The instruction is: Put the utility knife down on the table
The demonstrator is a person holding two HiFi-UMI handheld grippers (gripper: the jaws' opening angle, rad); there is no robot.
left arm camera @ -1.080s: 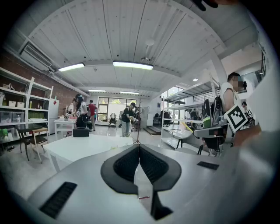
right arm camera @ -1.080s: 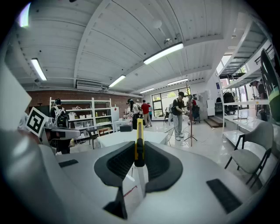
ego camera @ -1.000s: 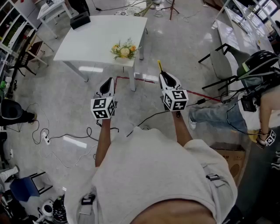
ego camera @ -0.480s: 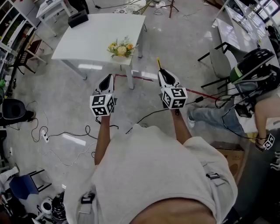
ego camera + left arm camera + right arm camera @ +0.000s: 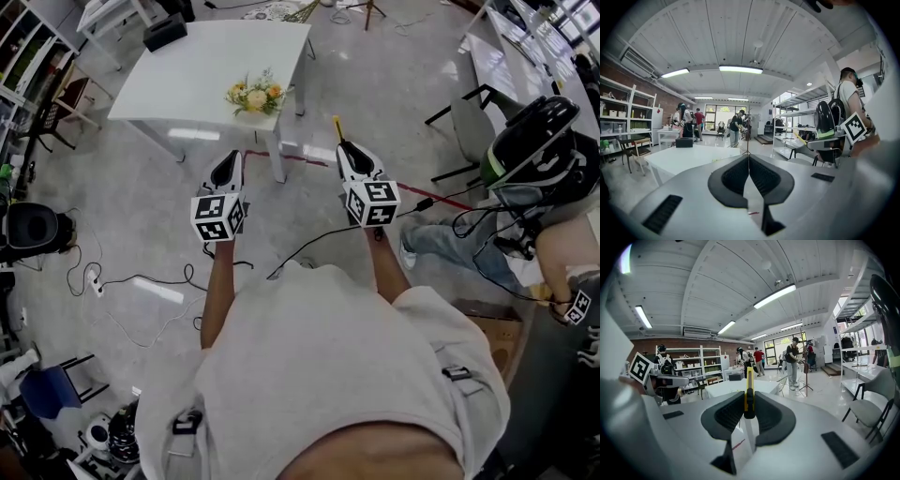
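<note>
- Utility knife (image 5: 749,383): one counted. It is clamped edge-on between the fingers (image 5: 729,414) of the right gripper (image 5: 343,150). Its yellow body runs forward past the fingertips, and a dark part sits in the grip.
- Location: the knife is carried in the air over the floor (image 5: 141,216), near the near right corner of the white bench (image 5: 187,75) but short of it. It is not yet on the bench.
- Left gripper (image 5: 231,161): its fingers (image 5: 732,174) are closed together with nothing between them. It is level with the right gripper and well apart from it.
- Handling, as judged: a light, stiff, slim tool with smooth flat sides that could slide under a loose grip. Whether the blade is extended cannot be told, so the forward tip should be treated as sharp.
- Hold point, as judged: the present mid-body grip on the flat sides looks suitable. It should let the knife be lowered flat without tipping.
- Count: two grippers and one knife. One bench lies ahead, carrying one flower arrangement (image 5: 254,96) near its near edge and one black box (image 5: 164,31) at its far edge.
- The bare surface left of the flowers appears adequate for set-down.
</note>
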